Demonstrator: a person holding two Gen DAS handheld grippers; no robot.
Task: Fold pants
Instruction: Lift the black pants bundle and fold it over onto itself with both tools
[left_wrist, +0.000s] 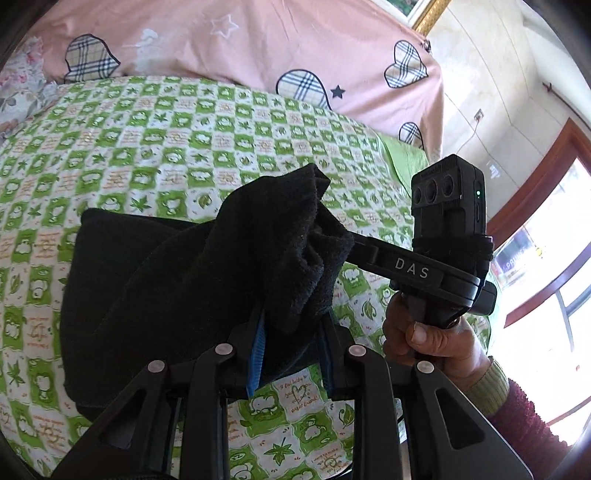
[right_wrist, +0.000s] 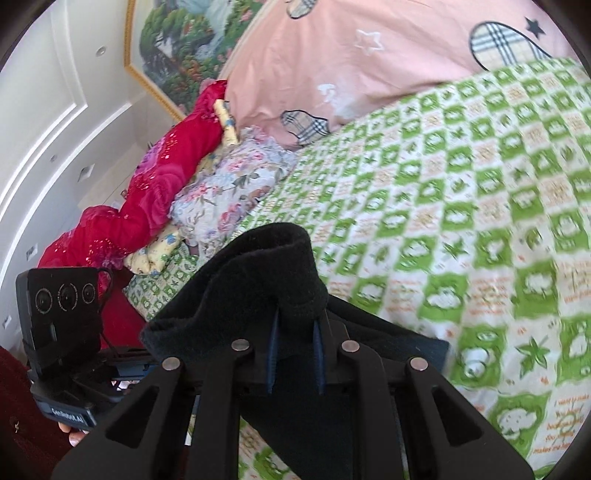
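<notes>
The black fleece pants (left_wrist: 166, 277) lie partly on the green checked bed sheet (left_wrist: 184, 147), with one end lifted in a bunch. My left gripper (left_wrist: 291, 332) is shut on that bunch; cloth fills the gap between its blue pads (left_wrist: 256, 354). The right gripper's black bar marked DAS (left_wrist: 410, 271) comes in from the right, held by a hand (left_wrist: 424, 332), and its tips are buried in the same bunch. In the right wrist view the pants (right_wrist: 258, 273) stand up in a fold, with my right gripper (right_wrist: 295, 332) shut on it. The left gripper's camera block (right_wrist: 62, 295) sits at lower left.
A pink quilt (left_wrist: 221, 44) with plaid hearts is piled along the far side of the bed. A floral pillow (right_wrist: 236, 184) and a red blanket (right_wrist: 166, 177) lie at one end. A bright window (left_wrist: 554, 295) and a framed painting (right_wrist: 177, 44) are beyond the bed.
</notes>
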